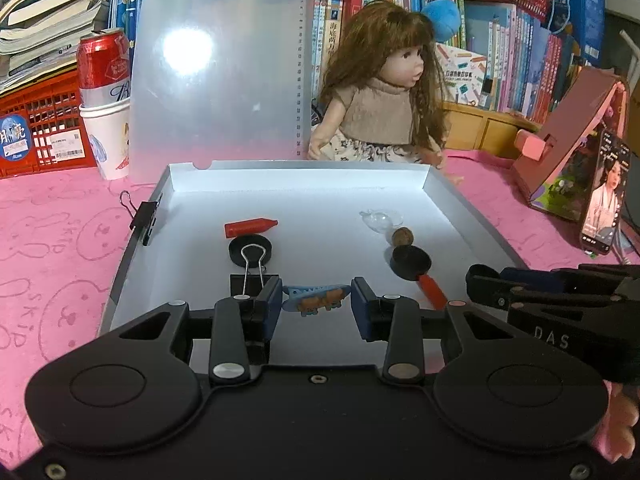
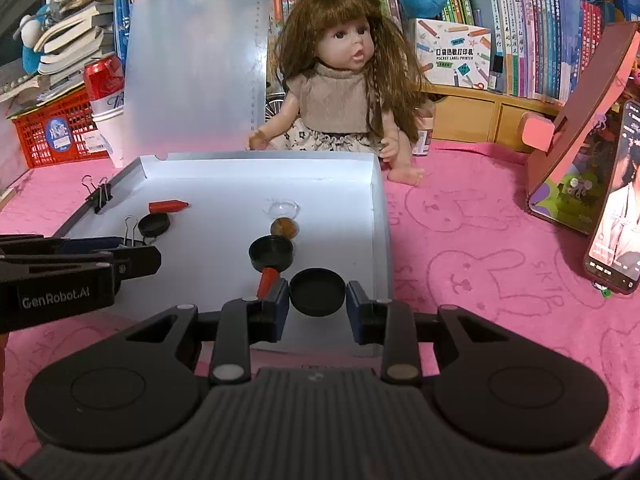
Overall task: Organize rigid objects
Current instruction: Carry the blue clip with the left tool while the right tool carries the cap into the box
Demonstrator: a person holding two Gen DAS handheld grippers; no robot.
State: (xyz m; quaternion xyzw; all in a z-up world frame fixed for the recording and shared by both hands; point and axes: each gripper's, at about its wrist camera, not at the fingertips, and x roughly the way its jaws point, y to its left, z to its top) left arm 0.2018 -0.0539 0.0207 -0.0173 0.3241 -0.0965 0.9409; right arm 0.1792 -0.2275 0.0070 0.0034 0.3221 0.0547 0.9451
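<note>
Hair clip [image 1: 316, 299] between left gripper [image 1: 316, 308] jaws, gripped; black cap [image 2: 317, 292] clamped in right gripper [image 2: 317, 304] jaws.

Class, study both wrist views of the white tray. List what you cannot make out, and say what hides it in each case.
1. Second red crayon: left wrist view, its upper end sits under a black round cap.
2. Black binder clip: right wrist view, body hidden behind the left gripper.
3. Phone: right wrist view, cut off by the frame edge.
4. Clear plastic piece: both views, too transparent to identify.
</note>
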